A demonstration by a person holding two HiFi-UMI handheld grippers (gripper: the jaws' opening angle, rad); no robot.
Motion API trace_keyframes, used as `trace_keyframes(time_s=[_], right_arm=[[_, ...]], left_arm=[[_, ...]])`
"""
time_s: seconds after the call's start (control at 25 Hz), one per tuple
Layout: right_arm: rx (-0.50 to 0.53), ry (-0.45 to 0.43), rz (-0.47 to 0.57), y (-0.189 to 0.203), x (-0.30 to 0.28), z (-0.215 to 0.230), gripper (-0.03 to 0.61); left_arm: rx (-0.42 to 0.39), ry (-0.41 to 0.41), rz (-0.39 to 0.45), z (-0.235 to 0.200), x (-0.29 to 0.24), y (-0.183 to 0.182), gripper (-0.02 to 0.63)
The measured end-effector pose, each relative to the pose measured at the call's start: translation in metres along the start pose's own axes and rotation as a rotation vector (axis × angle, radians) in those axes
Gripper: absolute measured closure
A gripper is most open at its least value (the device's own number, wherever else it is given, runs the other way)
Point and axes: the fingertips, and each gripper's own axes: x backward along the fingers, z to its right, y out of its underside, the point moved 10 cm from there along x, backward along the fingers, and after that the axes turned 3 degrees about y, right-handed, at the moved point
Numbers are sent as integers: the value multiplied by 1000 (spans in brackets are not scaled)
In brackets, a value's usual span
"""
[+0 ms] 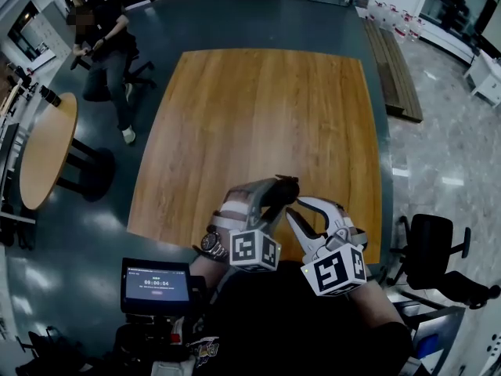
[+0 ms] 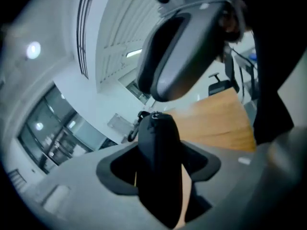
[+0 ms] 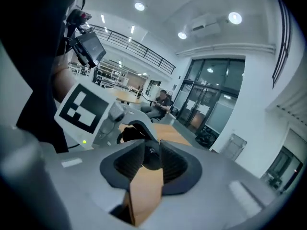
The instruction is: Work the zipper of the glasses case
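Observation:
Above the near edge of the wooden table (image 1: 258, 108) I hold a black glasses case (image 1: 283, 185). My left gripper (image 1: 274, 196) is shut on it; in the left gripper view the case (image 2: 156, 128) stands up between the left gripper (image 2: 160, 150) jaws, zipper end (image 2: 152, 115) at the top. My right gripper (image 1: 293, 211) comes in from the right, its tips at the case's end. In the right gripper view the right gripper (image 3: 151, 151) jaws stand narrowly apart around a dark bit of the case (image 3: 132, 133); a small gap shows at the pads.
A person sits on a chair (image 1: 106, 37) at the far left beside a round table (image 1: 47, 147). A black chair (image 1: 434, 249) stands to the right. A small device with a lit screen (image 1: 155, 284) hangs at my lower left. A bench (image 1: 394, 69) runs along the far right.

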Motion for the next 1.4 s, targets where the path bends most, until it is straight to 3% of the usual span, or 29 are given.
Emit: trace_keyframes(time_s=[0.4,0.52,0.64,0.84,0.96,1.04,1.16,1.4], right_arm=[[41,57,-67,3,-14,-24,481],[107,116,-77,3,-10,-24,574],[149,140,-84,4,-10,-26,575],[51,178,-47,7,-3,-11,575],[-41,124,14,7,1,-3,574],[23,92,-29,9,-6,-10,468],[144,87,-55,11,-13,-23,500],[281,81,-90,12,-22,-32,466]], left_arm=[[-13,-18,-17,6,6,0,347],[26,2,-6,10,6,0,347],[91,34,10,13,6,3,347],[108,45,-6,9,9,5,347],[158,53,-11,2,8,10,347],[226,81,-1,-3,9,13,347],[279,131,9,-5,8,10,347],[296,175,-29,0,0,4,347]])
